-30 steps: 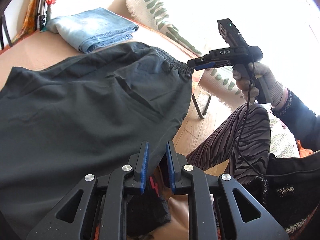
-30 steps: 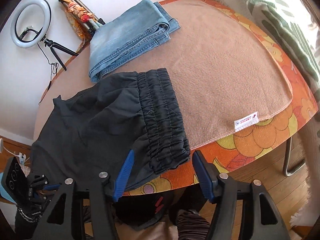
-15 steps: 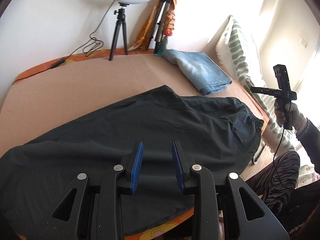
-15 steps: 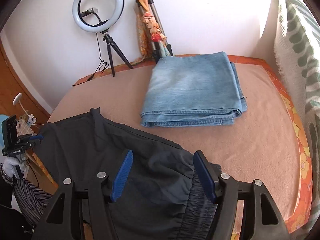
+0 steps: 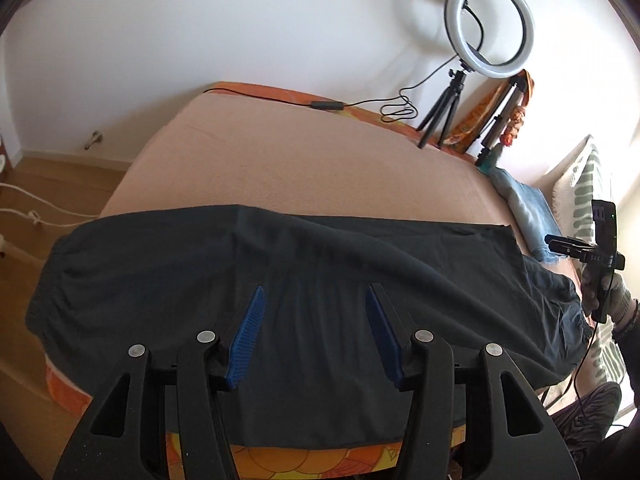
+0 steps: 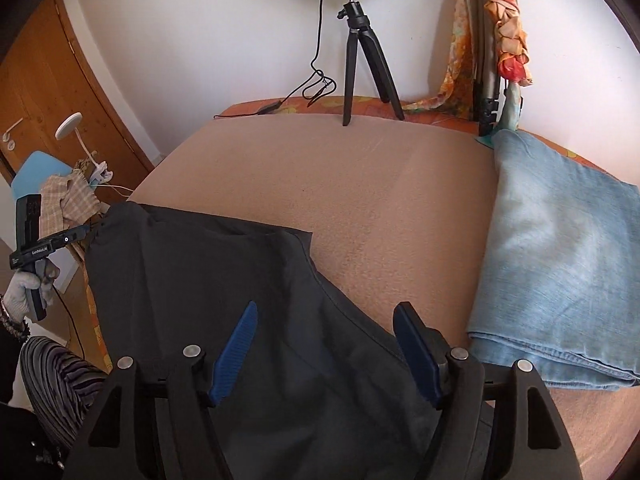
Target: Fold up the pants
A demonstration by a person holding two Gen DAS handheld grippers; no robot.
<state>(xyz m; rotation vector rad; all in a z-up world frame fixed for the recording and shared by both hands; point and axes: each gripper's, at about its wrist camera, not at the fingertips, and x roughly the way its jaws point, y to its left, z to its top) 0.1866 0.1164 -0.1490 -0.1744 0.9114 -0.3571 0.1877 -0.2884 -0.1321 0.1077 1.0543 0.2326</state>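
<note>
Black pants [image 5: 320,280]: spread flat along the near edge of the table [image 5: 304,160], 1 end draping over the edge.
Left gripper [image 5: 314,340]: above the pants, jaws opening, nothing pinched between the blue pads [image 5: 248,336].
Right gripper [image 6: 324,354]: above the pants' other end, jaws opening, no cloth caught.
Folded jeans [image 6: 560,264]: just beside the pants, on the same table.
Ring light [image 5: 494,36]: on a tripod at the table's far edge.
Containers: none in sight.

Black left gripper [image 5: 316,336] with blue ribbed fingers [image 5: 247,332], silver screws; grey knit glove [image 6: 22,286].
</note>
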